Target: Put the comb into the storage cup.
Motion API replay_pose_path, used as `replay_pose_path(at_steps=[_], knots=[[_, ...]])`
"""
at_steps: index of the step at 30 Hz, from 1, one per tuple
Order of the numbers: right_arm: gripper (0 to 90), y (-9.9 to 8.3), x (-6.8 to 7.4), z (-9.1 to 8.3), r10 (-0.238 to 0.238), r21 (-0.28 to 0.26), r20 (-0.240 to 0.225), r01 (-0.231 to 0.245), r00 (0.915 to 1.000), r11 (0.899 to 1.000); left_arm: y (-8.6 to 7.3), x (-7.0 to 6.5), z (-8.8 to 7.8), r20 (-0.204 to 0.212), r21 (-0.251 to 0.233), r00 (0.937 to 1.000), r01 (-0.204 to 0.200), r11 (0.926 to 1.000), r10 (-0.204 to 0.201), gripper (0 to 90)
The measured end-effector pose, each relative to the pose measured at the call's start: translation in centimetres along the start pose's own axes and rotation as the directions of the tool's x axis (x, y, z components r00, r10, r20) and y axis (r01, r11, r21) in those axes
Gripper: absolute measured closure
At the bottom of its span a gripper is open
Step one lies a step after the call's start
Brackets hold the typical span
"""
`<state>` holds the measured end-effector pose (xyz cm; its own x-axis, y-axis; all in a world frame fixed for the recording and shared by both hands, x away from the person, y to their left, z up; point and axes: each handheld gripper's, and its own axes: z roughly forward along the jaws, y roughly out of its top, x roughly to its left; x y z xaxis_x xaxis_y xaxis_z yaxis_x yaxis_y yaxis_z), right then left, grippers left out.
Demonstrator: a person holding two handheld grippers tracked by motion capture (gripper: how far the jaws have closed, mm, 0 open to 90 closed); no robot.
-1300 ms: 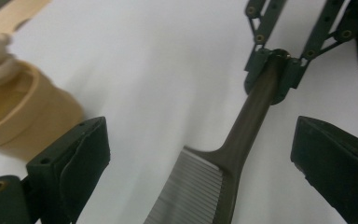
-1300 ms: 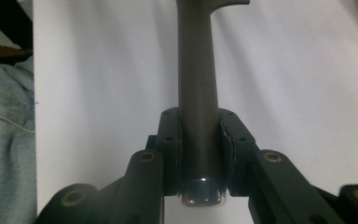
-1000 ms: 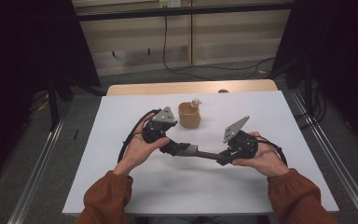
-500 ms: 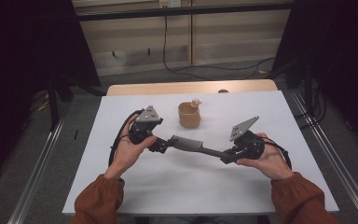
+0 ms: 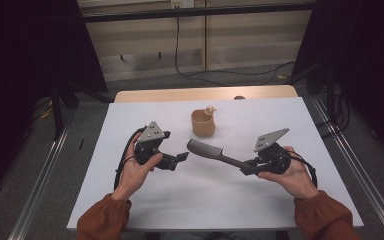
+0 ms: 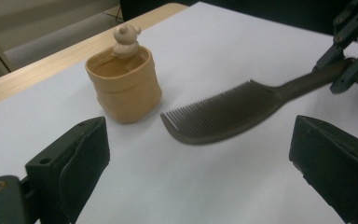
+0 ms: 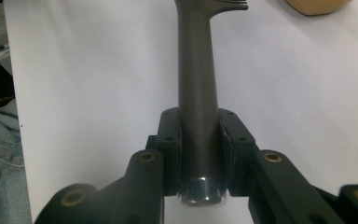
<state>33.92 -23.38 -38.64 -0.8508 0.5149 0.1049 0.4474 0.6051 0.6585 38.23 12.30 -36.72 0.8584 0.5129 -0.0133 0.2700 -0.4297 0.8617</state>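
- R tongs: clamped on comb handle; in the right gripper view the handle end sits between both pads, pressed tight.
- Comb: held just above the white surface, roughly level, toothed head toward L tongs, teeth facing the cup. Also seen in left gripper view.
- L tongs: jaws wide apart, nothing between them; comb head just beside the tips, not touching.
- Tan cup w/ small bear figure on its rim: upright on the surface, just behind the comb head, apart from both tongs.
- 2 hands, rust sleeves, come in from the bottom edge.
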Motion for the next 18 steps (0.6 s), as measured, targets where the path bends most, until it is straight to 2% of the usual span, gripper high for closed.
replay_pose_path(at_steps=[1, 2, 6, 10, 11, 15, 16, 18], knots=[[72.7, -0.1, 0.1, 0.0, 0.006, 0.001, -0.002, -0.006, 1.0000, 1.000, -0.2, -0.1, -0.1, 0.001, -0.008, 1.0000, -0.007, 0.9999, 0.007, 5.1], [72.7, -0.3, 0.1, -0.1, 0.003, -0.001, 0.002, -0.003, 1.0000, 1.000, -0.4, -0.3, -0.2, 0.011, -0.015, 0.9999, 0.008, 0.9999, -0.008, 5.1], [72.7, -0.9, 0.1, -0.4, 0.033, -0.033, 0.013, -0.033, 0.9994, 0.999, -1.2, -0.7, -0.4, 0.006, -0.027, 0.9999, 0.011, 0.9996, -0.010, 4.8], [72.7, -1.9, 0.2, -0.6, 0.058, -0.072, 0.008, -0.058, 0.9983, 0.996, -2.4, -1.1, -0.3, -0.019, -0.025, 0.9995, 0.024, 0.9994, -0.024, 4.5], [72.7, -2.1, 0.3, -0.5, 0.062, -0.077, 0.021, -0.060, 0.9979, 0.995, -2.6, -1.2, -0.2, -0.023, -0.034, 0.9991, 0.034, 0.9988, -0.035, 4.5], [72.7, -2.4, 0.3, -0.1, 0.061, -0.093, 0.006, -0.060, 0.9981, 0.994, -3.0, -1.9, -0.5, -0.042, -0.077, 0.9985, 0.032, 0.9965, -0.035, 3.9], [72.7, -2.4, 0.3, 0.0, 0.057, -0.091, 0.003, -0.057, 0.9983, 0.994, -3.2, -2.0, -0.5, -0.041, -0.093, 0.9981, 0.042, 0.9948, -0.046, 3.6], [72.7, -2.3, 0.5, 0.3, 0.031, -0.088, 0.010, -0.029, 0.9995, 0.996, -3.5, -2.1, -0.4, -0.054, -0.099, 0.9975, 0.040, 0.9943, -0.045, 3.3]])
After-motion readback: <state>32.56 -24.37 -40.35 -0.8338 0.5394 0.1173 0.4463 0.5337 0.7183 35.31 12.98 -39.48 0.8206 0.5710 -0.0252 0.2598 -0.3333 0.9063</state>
